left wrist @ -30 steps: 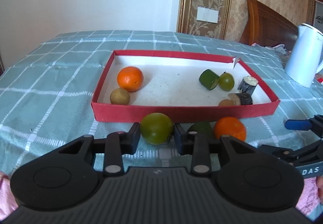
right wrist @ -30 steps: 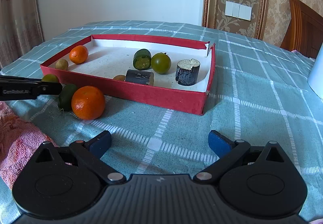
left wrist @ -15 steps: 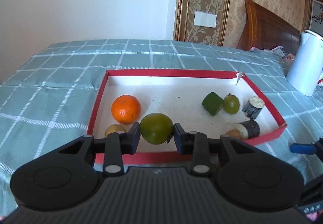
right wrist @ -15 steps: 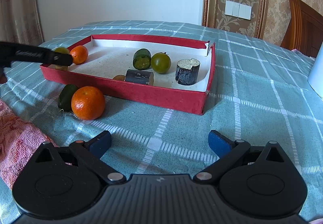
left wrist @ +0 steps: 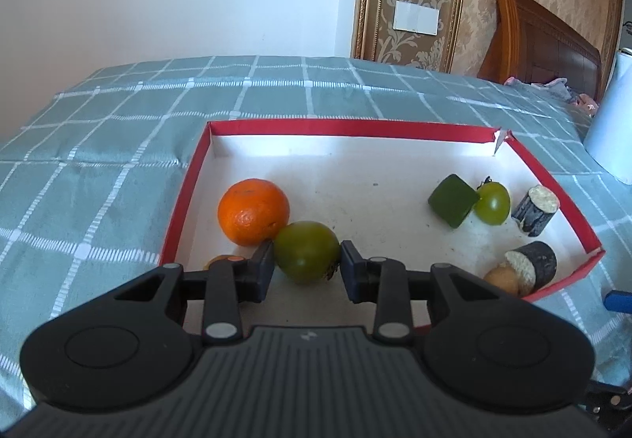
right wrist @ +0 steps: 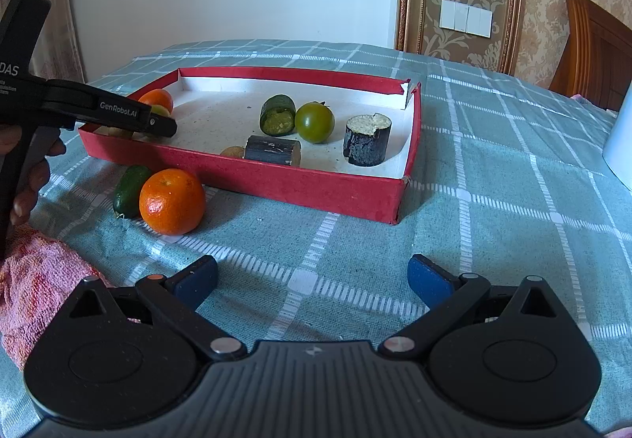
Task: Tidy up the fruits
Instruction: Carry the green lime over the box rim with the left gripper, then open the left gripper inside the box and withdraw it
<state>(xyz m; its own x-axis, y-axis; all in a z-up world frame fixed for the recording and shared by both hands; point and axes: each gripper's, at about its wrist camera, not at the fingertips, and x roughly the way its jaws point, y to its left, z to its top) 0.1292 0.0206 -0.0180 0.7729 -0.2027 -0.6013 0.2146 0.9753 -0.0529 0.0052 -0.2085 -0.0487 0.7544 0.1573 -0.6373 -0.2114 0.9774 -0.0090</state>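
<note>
The green tomato (left wrist: 306, 251) is pinched between the jaws of the left gripper (left wrist: 307, 262), which are closed narrowly on its sides, and it is held low inside the red tray (left wrist: 347, 128), just beside the orange (left wrist: 252, 211) at the tray's near left; it seems to be kept there so it can be set down among the fruit already gathered; whether it touches the white floor cannot be told. The right gripper (right wrist: 312, 280) is held wide open and empty above the checked surface (right wrist: 493, 177), apparently parked clear of the work. Within the tray a green chunk (left wrist: 453, 199), a second green tomato (left wrist: 492, 203), two dark cut stubs (left wrist: 536, 209) and small brown fruits are seen; outside, against the tray's front wall, an orange (right wrist: 172, 201) and a green piece (right wrist: 128, 190) are left to be collected, by the look of it.
</note>
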